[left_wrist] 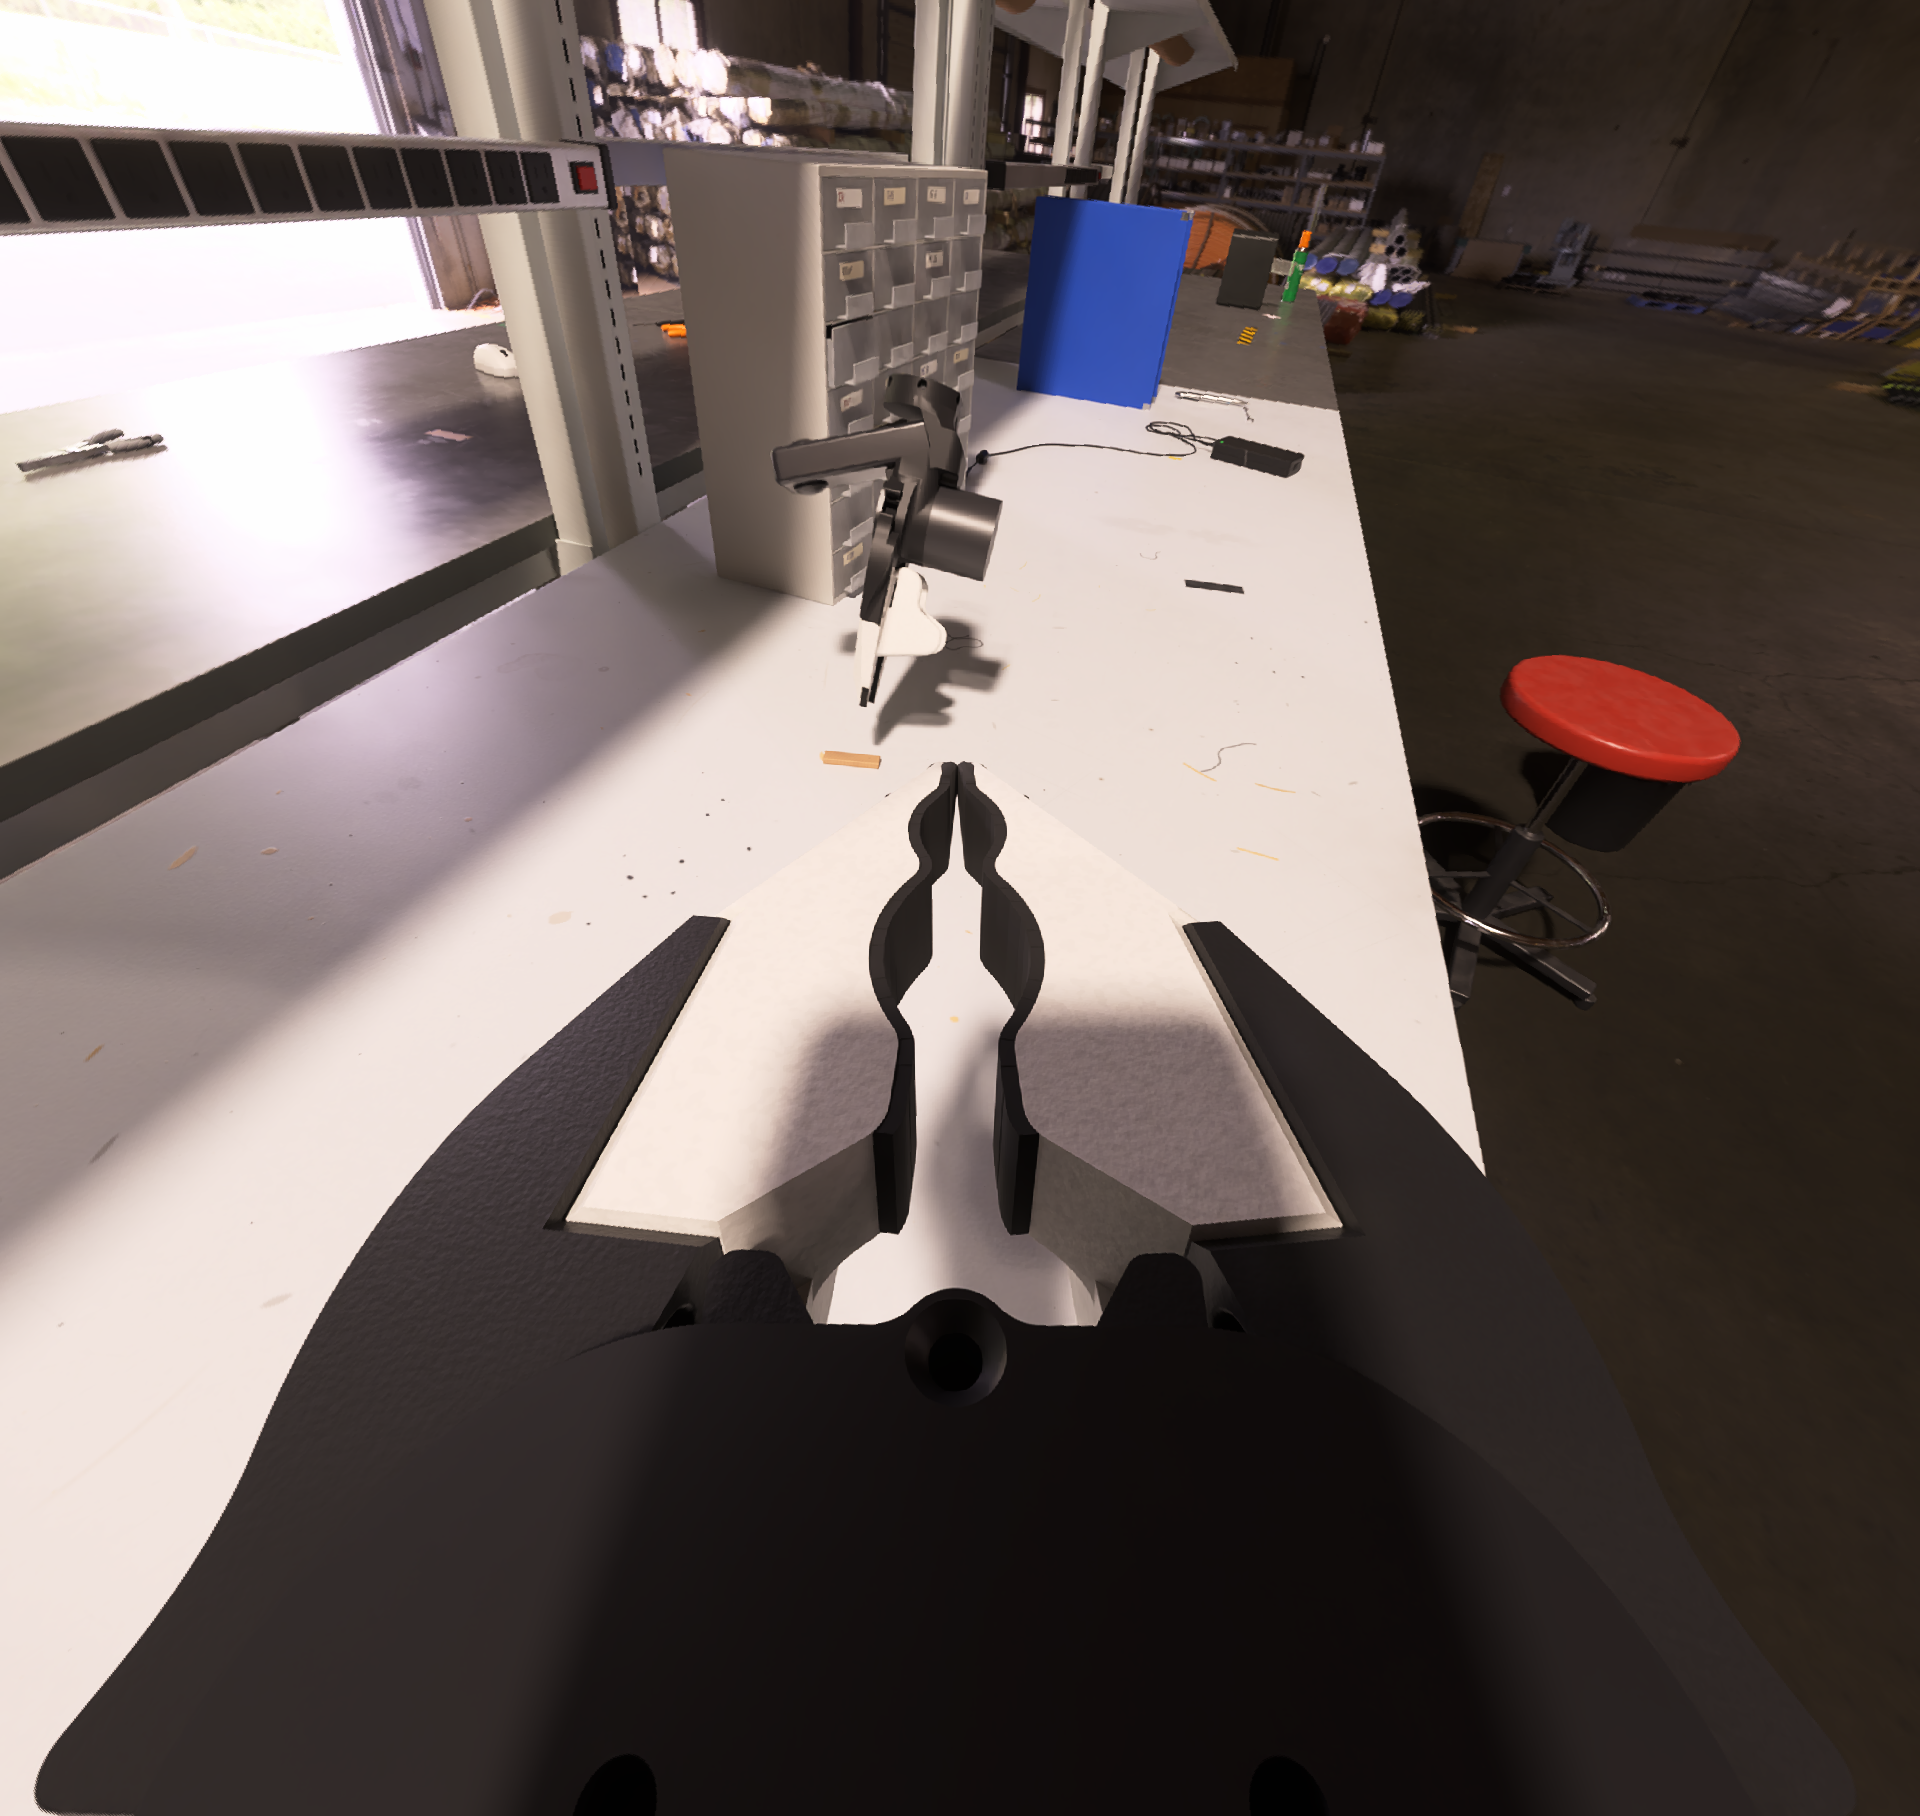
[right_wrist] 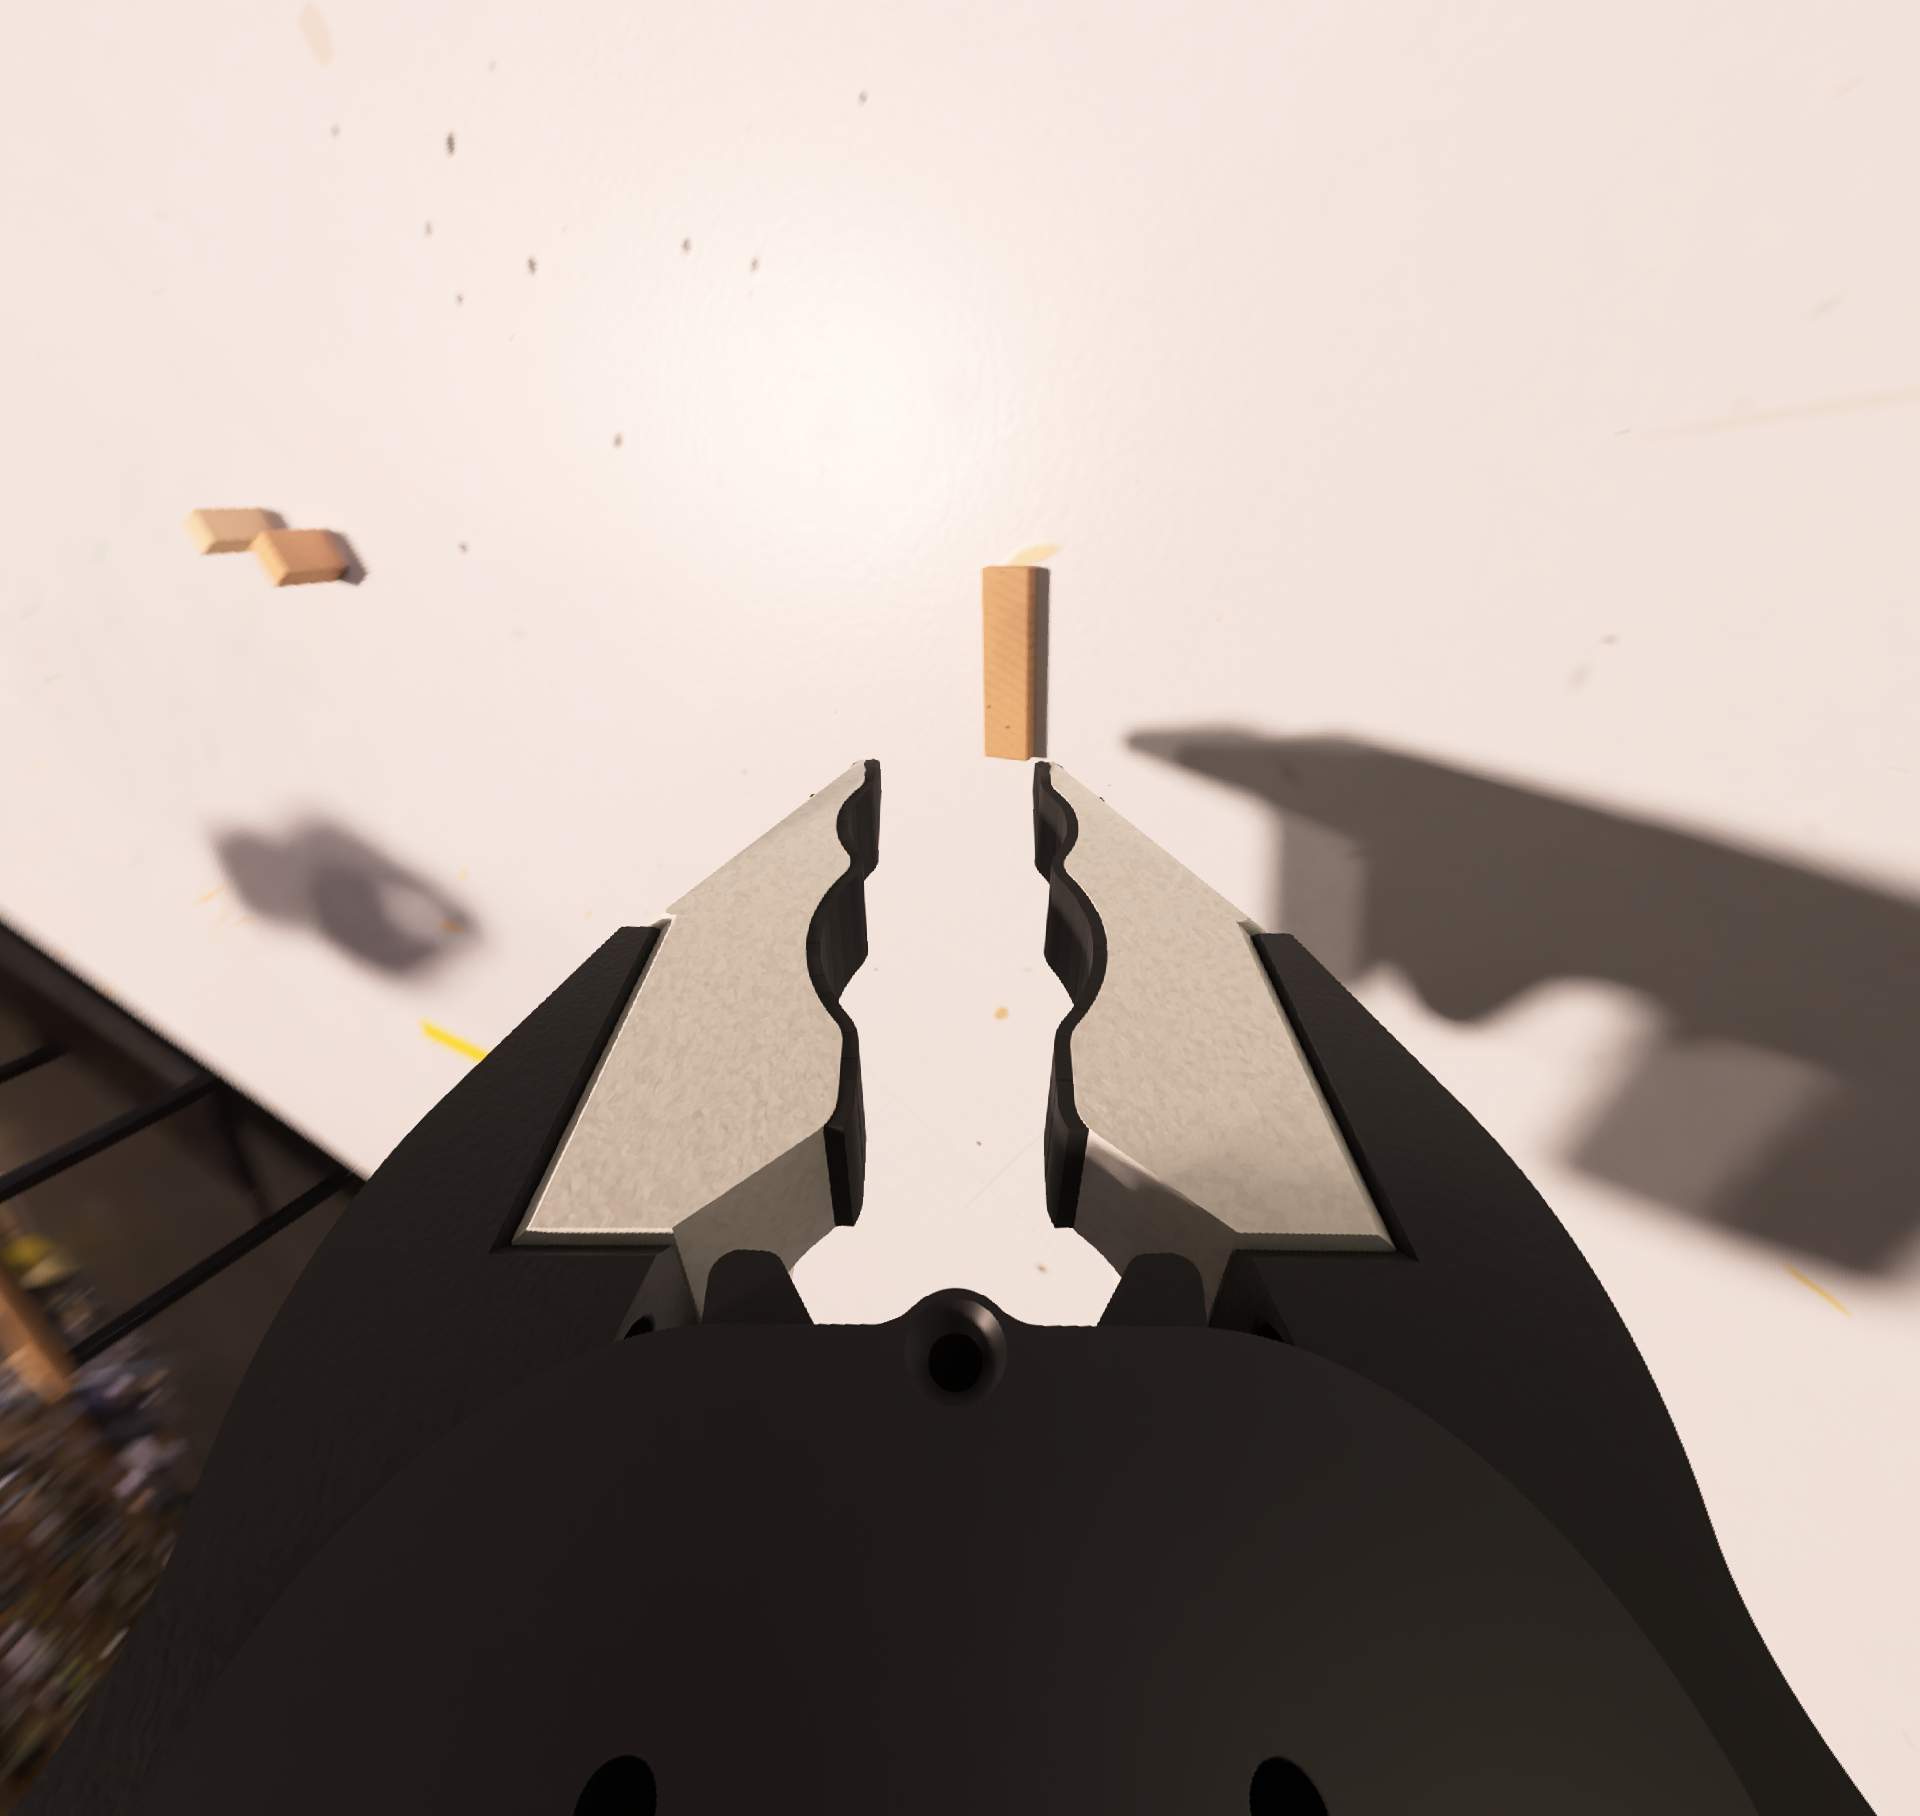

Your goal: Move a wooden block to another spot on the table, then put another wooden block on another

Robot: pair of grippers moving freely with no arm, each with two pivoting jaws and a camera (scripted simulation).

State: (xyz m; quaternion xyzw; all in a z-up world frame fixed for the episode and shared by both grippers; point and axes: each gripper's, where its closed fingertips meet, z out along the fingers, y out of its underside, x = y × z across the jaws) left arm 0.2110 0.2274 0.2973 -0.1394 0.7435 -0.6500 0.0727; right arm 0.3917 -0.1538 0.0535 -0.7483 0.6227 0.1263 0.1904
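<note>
A long wooden block (right_wrist: 1008, 662) lies flat on the white table (right_wrist: 1039, 208), just beyond my right gripper (right_wrist: 957, 767), which hangs above it, open and empty. Two more wooden blocks, a pale one (right_wrist: 231, 529) and a darker one (right_wrist: 304, 557), lie touching at a corner to the far left. In the left wrist view my left gripper (left_wrist: 956, 771) is shut and empty, low over the table. The long block (left_wrist: 851, 758) lies just ahead and left of it. The right gripper (left_wrist: 871, 691) hangs nose-down above that block.
A grey drawer cabinet (left_wrist: 821, 364) and a blue box (left_wrist: 1101, 301) stand at the back of the table (left_wrist: 1143, 686). A black adapter with a cable (left_wrist: 1255, 457) lies farther back. A red stool (left_wrist: 1619, 717) stands beside the table's right edge.
</note>
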